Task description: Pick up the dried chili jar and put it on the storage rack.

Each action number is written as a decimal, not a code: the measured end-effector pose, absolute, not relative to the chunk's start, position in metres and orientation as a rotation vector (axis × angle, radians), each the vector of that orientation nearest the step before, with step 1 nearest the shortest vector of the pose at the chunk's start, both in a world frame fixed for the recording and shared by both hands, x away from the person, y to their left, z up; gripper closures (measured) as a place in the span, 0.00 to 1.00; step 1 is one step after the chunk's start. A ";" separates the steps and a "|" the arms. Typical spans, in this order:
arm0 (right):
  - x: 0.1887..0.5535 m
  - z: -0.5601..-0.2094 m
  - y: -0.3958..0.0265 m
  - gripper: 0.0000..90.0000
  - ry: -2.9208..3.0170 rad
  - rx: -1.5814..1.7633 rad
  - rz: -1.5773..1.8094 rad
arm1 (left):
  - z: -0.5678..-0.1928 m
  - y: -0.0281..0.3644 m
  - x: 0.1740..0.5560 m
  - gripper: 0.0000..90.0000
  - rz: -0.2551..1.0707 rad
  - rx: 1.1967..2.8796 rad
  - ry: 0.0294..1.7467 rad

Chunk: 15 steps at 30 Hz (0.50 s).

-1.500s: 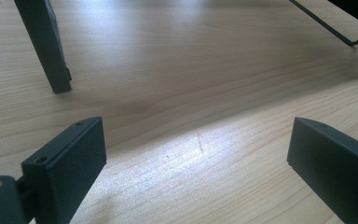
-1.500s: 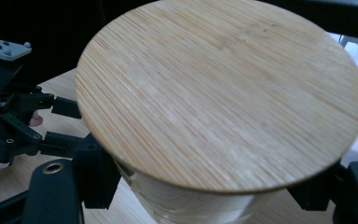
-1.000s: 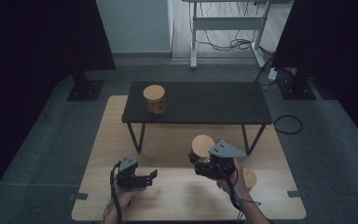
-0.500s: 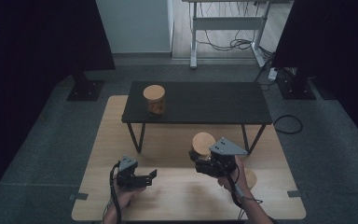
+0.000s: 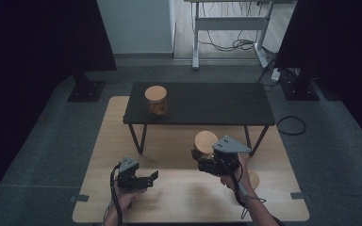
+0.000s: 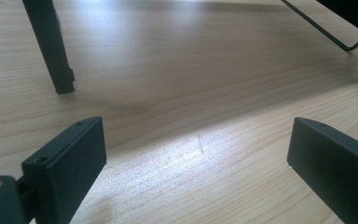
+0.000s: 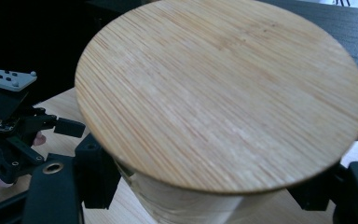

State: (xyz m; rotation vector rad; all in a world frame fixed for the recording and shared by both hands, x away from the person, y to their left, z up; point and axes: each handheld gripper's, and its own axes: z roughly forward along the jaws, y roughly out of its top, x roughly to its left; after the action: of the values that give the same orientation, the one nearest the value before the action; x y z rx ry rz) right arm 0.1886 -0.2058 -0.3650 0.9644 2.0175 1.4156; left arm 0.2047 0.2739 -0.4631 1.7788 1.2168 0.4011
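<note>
On the pale wooden floor board point(image 5: 188, 197) that underlies the whole scene stands a low black table point(image 5: 202, 103), the largest piece, its thin legs planted on the wood; it seems to serve as the surface where jars get set down, since one glass jar point(image 5: 155, 101) with a bamboo lid already stands upright near its left end, holding something orange-brown that is too small to identify. Nearer the person, just in front of the table's front edge, a second jar with a bamboo lid point(image 7: 221, 93) is held off the board by the right hand-held gripper point(image 5: 212, 162), whose jaws are clamped on the jar's body just under the lid, a grip that leaves the lid free and keeps the jar roughly upright, probably for carrying; the right gripper view shows too little of the pale wall below the lid to tell its contents. A small round wooden disc point(image 5: 253, 179) lies on the board just beside the right hand. To the left, the left hand-held gripper point(image 5: 139, 179) hovers low over bare wood with its jaws spread apart and nothing between them, apparently waiting.
</note>
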 end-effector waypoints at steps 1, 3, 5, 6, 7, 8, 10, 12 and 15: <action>0.189 -0.364 -0.206 0.28 2.017 0.962 1.414 | -0.463 0.274 0.205 0.05 0.400 1.779 1.218; 0.189 -0.362 -0.205 0.28 2.017 0.958 1.413 | -0.463 0.273 0.205 0.05 0.400 1.780 1.216; 0.190 -0.360 -0.205 0.28 2.015 0.954 1.412 | -0.463 0.273 0.205 0.05 0.400 1.781 1.215; 0.190 -0.359 -0.205 0.28 2.019 0.954 1.413 | -0.463 0.273 0.205 0.05 0.401 1.782 1.214; 0.191 -0.358 -0.206 0.28 2.022 0.954 1.417 | -0.463 0.273 0.205 0.05 0.401 1.782 1.215; 0.192 -0.357 -0.205 0.28 2.025 0.952 1.417 | -0.463 0.273 0.205 0.05 0.401 1.782 1.215; 0.192 -0.355 -0.204 0.28 2.026 0.943 1.411 | -0.463 0.273 0.205 0.05 0.401 1.782 1.215; 0.192 -0.353 -0.203 0.28 2.024 0.941 1.412 | -0.463 0.273 0.205 0.05 0.401 1.782 1.215; 0.194 -0.351 -0.203 0.28 2.023 0.938 1.412 | -0.463 0.274 0.205 0.05 0.401 1.780 1.217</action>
State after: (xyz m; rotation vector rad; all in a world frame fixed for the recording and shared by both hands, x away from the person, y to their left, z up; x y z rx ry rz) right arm 0.1936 -0.2027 -0.3514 0.9380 2.0228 1.4117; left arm 0.2048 0.2736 -0.4632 1.7804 1.2166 0.4008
